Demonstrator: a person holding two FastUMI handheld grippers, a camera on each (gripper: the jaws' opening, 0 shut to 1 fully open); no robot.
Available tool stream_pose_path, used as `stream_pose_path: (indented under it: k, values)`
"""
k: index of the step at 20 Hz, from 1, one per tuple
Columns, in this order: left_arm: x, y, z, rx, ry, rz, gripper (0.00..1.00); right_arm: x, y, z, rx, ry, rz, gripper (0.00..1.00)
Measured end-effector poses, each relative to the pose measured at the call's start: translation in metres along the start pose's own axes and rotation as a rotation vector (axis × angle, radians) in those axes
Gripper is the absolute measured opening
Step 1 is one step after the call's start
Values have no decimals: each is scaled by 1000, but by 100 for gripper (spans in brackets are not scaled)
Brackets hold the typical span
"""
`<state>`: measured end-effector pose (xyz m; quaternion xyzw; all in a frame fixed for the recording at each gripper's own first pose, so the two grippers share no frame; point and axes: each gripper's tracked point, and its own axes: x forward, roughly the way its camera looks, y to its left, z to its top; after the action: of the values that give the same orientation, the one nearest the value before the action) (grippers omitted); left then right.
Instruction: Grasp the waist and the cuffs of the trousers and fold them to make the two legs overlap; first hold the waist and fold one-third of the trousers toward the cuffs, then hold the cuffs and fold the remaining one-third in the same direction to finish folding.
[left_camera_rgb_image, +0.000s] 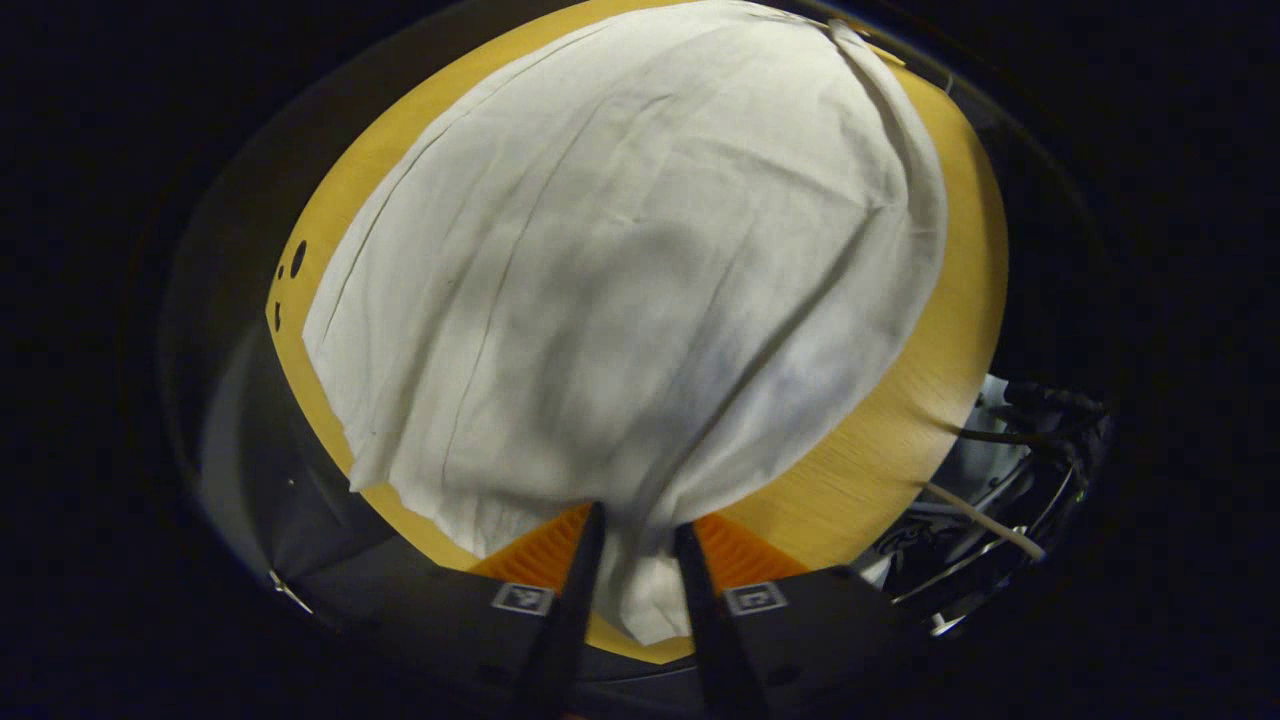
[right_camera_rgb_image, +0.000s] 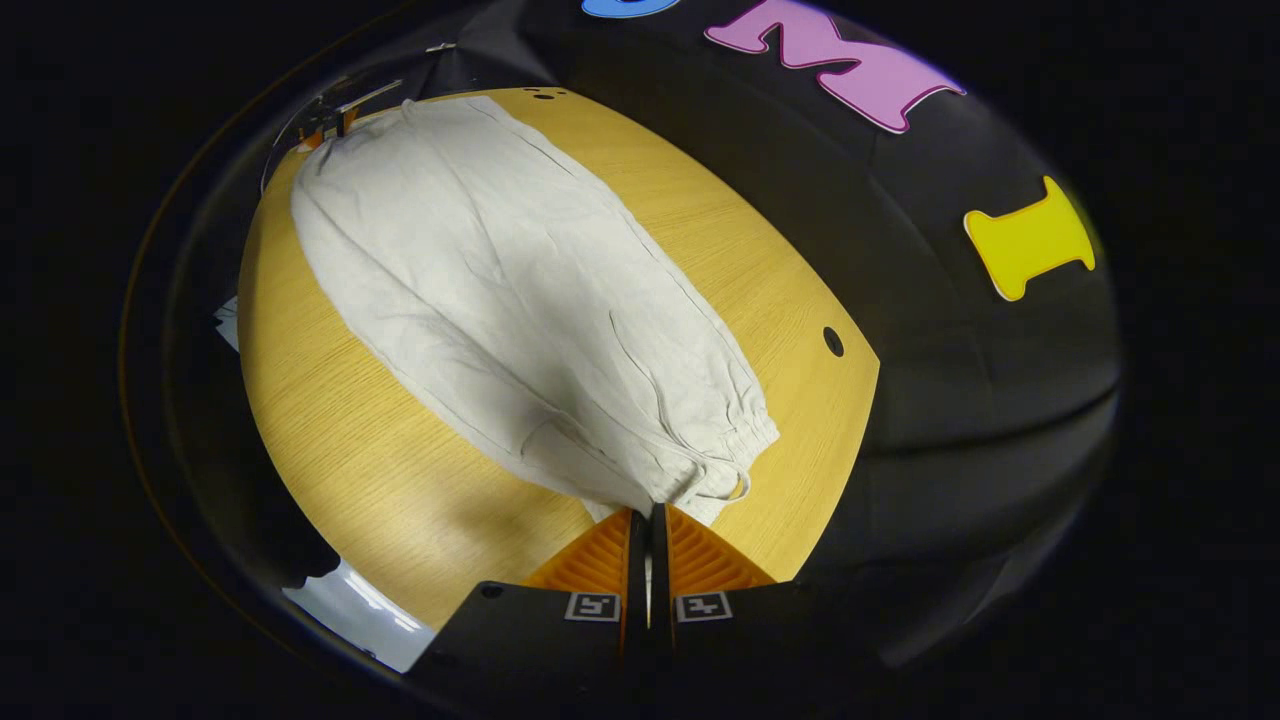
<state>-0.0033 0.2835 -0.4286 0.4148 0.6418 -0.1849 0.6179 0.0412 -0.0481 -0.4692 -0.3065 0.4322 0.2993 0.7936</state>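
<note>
Trousers (right_camera_rgb_image: 520, 300) are lying flat on the counter (right_camera_rgb_image: 400, 480); I'm seeing my left gripper (left_camera_rgb_image: 638, 535) pinching the cuff edge; my right gripper (right_camera_rgb_image: 648, 515) pressed together on the waist edge, bare counter alongside.

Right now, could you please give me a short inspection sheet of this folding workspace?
Surface: wooden table, round holes near its edges.
Job's things: pale trousers lying flat, legs overlapped, elastic waist nearest the right gripper.
Clutter: nothing seen on the table.
Grippers: left gripper has fabric bunched between its fingers; right gripper closed at the waist edge.
Cables: dark cables beyond the table edge.
Surroundings: black cloth wall.
</note>
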Motion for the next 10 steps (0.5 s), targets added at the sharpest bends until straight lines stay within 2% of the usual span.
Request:
stream_pose_path:
  k: [2, 5, 10]
  values:
    - [7, 13, 7, 28, -9, -5, 8, 1, 1, -1, -6, 2, 4, 5]
    - [0, 15, 12, -1, -26, -20, 6, 0, -2, 0, 21, -8, 6, 5]
    - [-30, 58, 34, -203, -169, 28, 5, 2, -21, 6, 93, -24, -25, 6]
